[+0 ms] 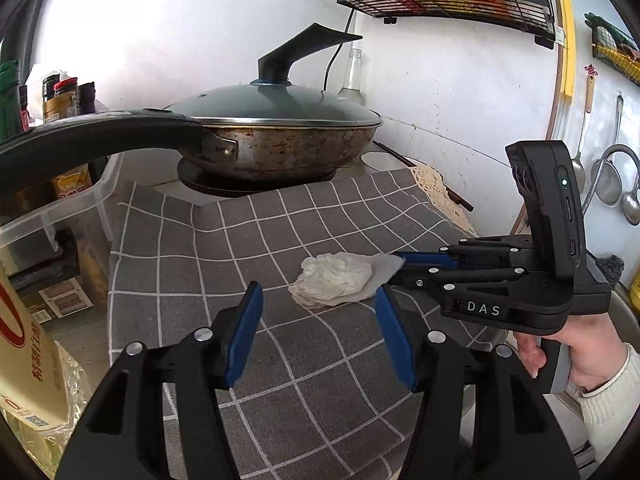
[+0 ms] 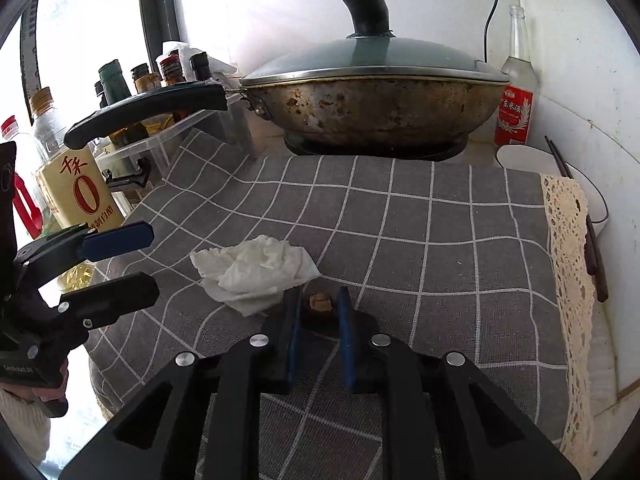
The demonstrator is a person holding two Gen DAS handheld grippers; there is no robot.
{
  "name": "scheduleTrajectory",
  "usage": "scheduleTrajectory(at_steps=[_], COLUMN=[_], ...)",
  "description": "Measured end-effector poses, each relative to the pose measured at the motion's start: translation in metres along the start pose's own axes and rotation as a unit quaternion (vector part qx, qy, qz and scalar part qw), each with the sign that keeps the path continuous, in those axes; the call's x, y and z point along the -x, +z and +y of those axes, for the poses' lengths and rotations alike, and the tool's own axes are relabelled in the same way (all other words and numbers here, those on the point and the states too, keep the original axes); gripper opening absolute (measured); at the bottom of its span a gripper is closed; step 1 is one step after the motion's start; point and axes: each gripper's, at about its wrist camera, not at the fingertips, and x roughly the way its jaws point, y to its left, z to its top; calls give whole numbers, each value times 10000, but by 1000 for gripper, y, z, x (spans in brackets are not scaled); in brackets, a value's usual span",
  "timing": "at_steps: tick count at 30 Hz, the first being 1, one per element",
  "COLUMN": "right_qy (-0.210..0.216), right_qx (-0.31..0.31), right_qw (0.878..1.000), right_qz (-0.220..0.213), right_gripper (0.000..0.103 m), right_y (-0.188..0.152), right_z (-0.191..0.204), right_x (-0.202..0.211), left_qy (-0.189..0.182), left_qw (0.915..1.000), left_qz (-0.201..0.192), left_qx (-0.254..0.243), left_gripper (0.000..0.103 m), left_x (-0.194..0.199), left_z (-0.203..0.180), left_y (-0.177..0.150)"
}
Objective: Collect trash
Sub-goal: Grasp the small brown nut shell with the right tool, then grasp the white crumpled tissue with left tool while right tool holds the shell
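Observation:
A crumpled white tissue (image 1: 335, 278) lies on the grey checked cloth (image 1: 240, 240); it also shows in the right wrist view (image 2: 256, 270). My left gripper (image 1: 320, 332) is open and empty, just short of the tissue. My right gripper (image 2: 319, 306) reaches in from the right, its blue pads (image 1: 424, 259) at the tissue's right edge. Its jaws stand narrowly apart around a small brown scrap (image 2: 319, 302) on the cloth. I cannot tell whether they press on the scrap.
A lidded wok (image 1: 280, 136) with a long black handle (image 1: 100, 132) stands behind the cloth. Oil bottles (image 2: 76, 184) and a clear plastic bin (image 1: 60, 216) are at the left. A glass bottle (image 2: 516, 92), a white bowl (image 2: 524, 158) and chopsticks (image 2: 592, 248) are at the right.

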Motion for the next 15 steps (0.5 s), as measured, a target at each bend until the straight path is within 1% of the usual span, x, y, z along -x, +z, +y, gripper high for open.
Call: scheduleTrajectory(at_steps=[5,9,11,12,15], right_qy=[-135,-144,-130,-118,-75], right_qx=[-185,-355,-396,-417,-443], right_qw=[9995,9987,9984,9983,9982], right_qz=[-235,-332,-371,-384,-394], right_gripper=[17,17,17,17,17], right_y=[-9,-14,-17,-18,-22], right_z=[-17,-30,-33,-34,-34], right_x=[22,36,40,41,41], left_qy=[-87,-154,-128,-87,-140], left_qw=[9995,9990,9988,9984,9967], left_qz=[229,395,469,552,802], left_qx=[-183,-137,-95,-53,55], left_gripper=[63,63,65,65,68], left_x=[-25,-42,-49,-54,-66], left_z=[-8,-10,-10,-9,-7], left_y=[3,7,10,12,16])
